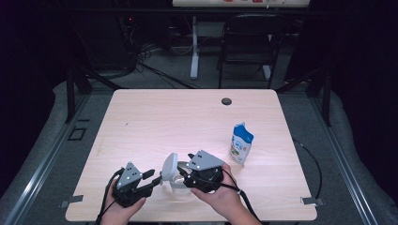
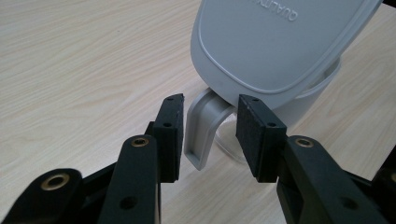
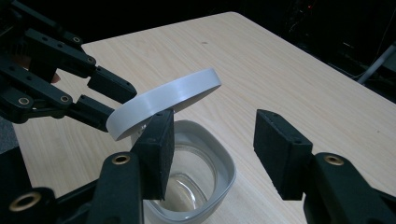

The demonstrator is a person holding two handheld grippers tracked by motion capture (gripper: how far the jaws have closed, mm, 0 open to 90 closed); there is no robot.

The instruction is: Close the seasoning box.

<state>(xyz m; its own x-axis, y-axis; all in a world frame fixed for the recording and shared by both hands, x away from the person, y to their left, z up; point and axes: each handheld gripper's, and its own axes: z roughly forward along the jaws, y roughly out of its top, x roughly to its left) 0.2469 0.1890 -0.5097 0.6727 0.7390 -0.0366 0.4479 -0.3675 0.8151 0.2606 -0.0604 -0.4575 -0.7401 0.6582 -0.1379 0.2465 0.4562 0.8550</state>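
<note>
Jug [image 1: 179, 180] sits near the front edge of the table [image 1: 187, 112], between both grippers, its hinged lid [image 1: 169, 166] tipped up – grey rim, clear body. Left gripper [image 1: 151, 178] has its jaws spread either side of the handle [image 2: 201, 128], pads not yet pressing. Right gripper [image 1: 187, 169] straddles the jug's rim with jaws wide; whether the inner pad touches the wall is hard to say. To do this well, I'd close the left squarely on the handle before anything moves – otherwise the light jug may skid. Lid lettering reads "QUALITY", partly cut off. A blue-and-white carton [image 1: 241, 143] stands well apart; its print is too small to read
</note>
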